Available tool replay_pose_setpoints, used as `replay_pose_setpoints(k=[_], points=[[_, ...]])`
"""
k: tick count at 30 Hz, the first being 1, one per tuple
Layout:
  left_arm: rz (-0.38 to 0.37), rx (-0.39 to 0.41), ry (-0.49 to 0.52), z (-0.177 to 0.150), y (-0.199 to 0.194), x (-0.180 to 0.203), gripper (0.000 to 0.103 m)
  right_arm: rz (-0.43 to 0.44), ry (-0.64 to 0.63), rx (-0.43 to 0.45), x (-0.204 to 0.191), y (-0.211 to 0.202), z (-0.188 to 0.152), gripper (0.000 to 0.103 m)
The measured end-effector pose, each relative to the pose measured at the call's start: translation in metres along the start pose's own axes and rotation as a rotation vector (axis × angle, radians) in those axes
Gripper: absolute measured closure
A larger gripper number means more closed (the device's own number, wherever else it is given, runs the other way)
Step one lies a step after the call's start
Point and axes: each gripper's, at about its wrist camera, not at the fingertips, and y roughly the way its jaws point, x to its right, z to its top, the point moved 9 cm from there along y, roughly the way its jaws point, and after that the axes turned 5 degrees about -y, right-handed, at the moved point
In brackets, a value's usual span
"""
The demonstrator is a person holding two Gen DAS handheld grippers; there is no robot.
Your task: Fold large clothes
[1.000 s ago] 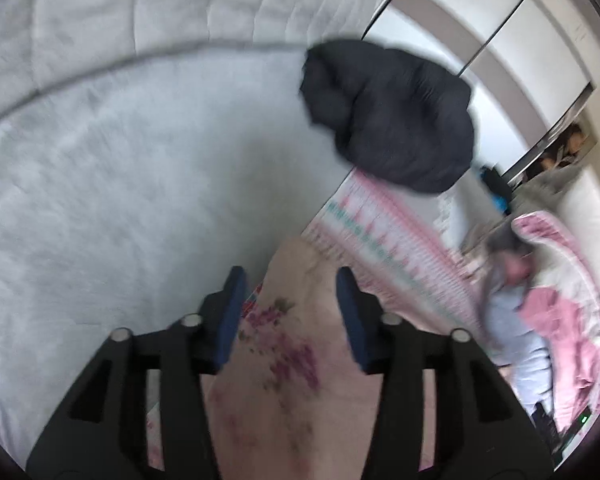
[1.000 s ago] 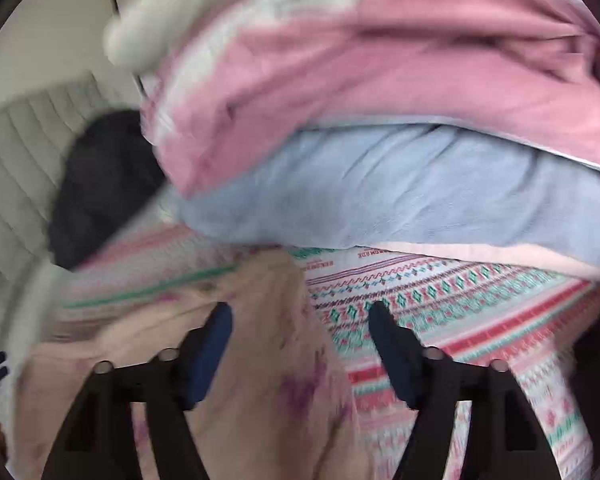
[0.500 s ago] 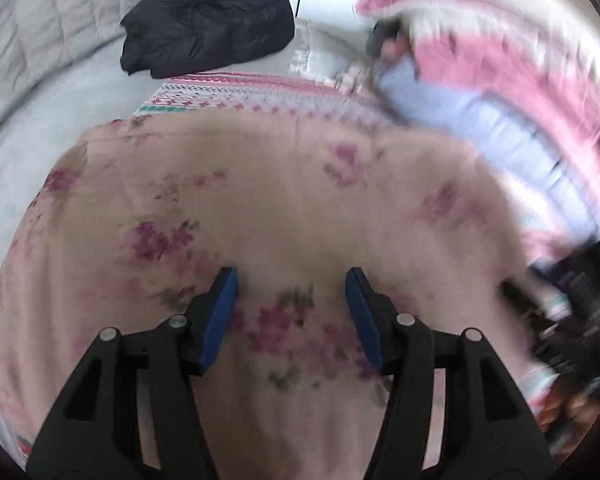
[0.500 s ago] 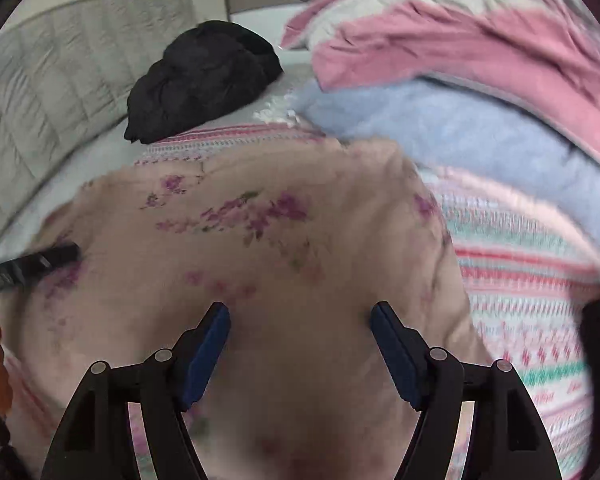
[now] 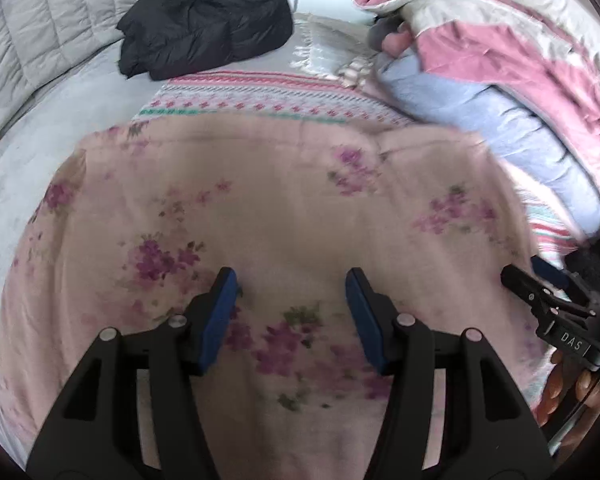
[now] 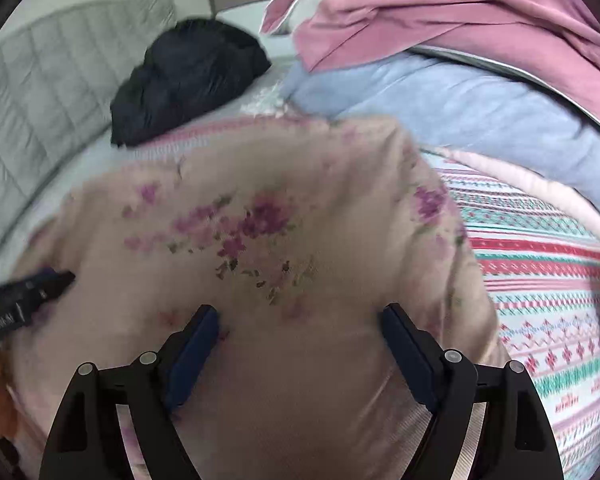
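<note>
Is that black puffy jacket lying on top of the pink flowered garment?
No, the black puffy jacket lies apart on the grey bed cover, beyond the pink flowered garment.

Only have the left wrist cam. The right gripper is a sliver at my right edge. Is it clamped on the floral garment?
Observer: No. In the right wrist view the right gripper has its jaws wide apart and opening. The floral garment lies under them, not pinched.
Operator: Where's my left gripper from there?
Observer: The left gripper pokes in at the left edge, with its tip over the garment's left part.
Operator: Garment's right edge? The gripper blocks it for me.
Observer: It runs down just outside the right gripper's right-hand finger and lies on the striped blanket.
</note>
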Motion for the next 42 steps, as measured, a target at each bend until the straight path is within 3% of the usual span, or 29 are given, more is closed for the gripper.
replay_pose_setpoints(k=[3, 6, 11, 13, 16, 18, 22, 24, 27, 30, 34, 39, 42], points=[[-0.026, -0.009, 0.015, 0.016, -0.004, 0.009, 0.045, 0.021, 0.025, 0.031, 0.0, -0.017, 0.004, 0.018], [0.011, -0.06, 0.03, 0.039, 0.016, 0.02, 0.045, 0.017, 0.039, 0.016, 0.005, -0.019, 0.001, 0.018], [0.078, -0.218, 0.011, 0.058, 0.094, 0.033, 0.045, 0.037, 0.074, -0.038, 0.012, -0.004, -0.005, 0.018], [0.128, -0.218, 0.001, 0.065, 0.116, 0.03, 0.045, 0.037, 0.067, -0.044, 0.012, 0.0, -0.006, 0.018], [0.146, -0.176, -0.101, 0.084, 0.138, 0.014, 0.045, 0.019, 0.055, -0.062, 0.013, 0.012, -0.006, 0.018], [0.167, -0.192, -0.17, 0.081, 0.156, -0.002, 0.047, 0.018, 0.061, -0.079, 0.015, 0.019, -0.009, 0.018], [0.197, -0.146, -0.105, 0.078, 0.159, 0.004, 0.047, -0.014, 0.012, -0.089, 0.012, 0.037, -0.009, 0.009], [0.177, -0.145, -0.128, 0.079, 0.158, 0.003, 0.047, -0.02, 0.011, -0.087, 0.013, 0.042, -0.01, 0.007], [0.11, -0.134, -0.184, 0.086, 0.144, -0.002, 0.049, -0.016, 0.012, -0.085, 0.014, 0.042, -0.012, 0.007], [0.052, -0.064, -0.239, 0.098, 0.103, -0.01, 0.049, -0.011, 0.021, -0.08, 0.016, 0.043, -0.012, 0.007], [-0.009, -0.002, -0.205, 0.093, 0.037, -0.008, 0.048, -0.014, 0.023, -0.076, 0.018, 0.041, -0.012, 0.006], [-0.08, -0.032, -0.059, 0.016, -0.03, 0.018, 0.043, 0.003, 0.062, -0.065, 0.019, 0.023, -0.006, 0.006], [-0.099, -0.042, -0.004, -0.021, -0.042, 0.028, 0.043, 0.045, 0.124, -0.028, 0.021, -0.001, -0.001, 0.006]])
